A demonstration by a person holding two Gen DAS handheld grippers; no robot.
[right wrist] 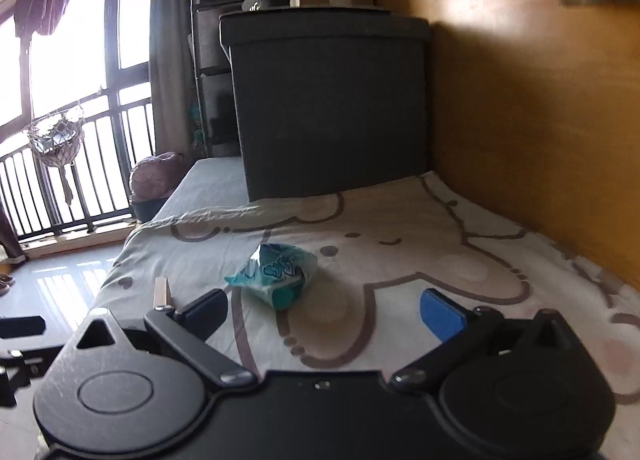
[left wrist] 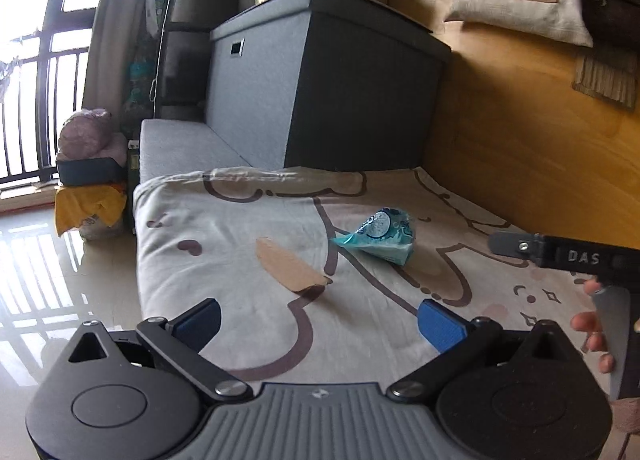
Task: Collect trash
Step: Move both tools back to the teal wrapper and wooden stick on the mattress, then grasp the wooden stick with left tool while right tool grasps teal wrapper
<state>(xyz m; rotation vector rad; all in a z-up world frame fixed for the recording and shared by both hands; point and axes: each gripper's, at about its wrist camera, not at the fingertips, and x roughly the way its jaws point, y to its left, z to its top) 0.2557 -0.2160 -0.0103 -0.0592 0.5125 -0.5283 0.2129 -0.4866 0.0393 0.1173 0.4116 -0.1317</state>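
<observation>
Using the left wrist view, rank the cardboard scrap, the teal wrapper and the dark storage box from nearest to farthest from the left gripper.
From the left gripper, open above the blanket:
1. Cardboard scrap: just ahead, slightly left of centre, lying flat.
2. Teal wrapper: a little farther on, to the right of the scrap.
3. Dark storage box: farthest, standing at the far end of the bed.

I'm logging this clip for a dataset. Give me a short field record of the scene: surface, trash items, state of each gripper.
surface: blanket with a cartoon print
trash 1: teal wrapper, crumpled, lying on the blanket
trash 2: cardboard scrap, flat, left of the wrapper, apart from it
left gripper: open, empty, short of the scrap
right gripper: open, empty, short of the wrapper
background: dark storage box
</observation>
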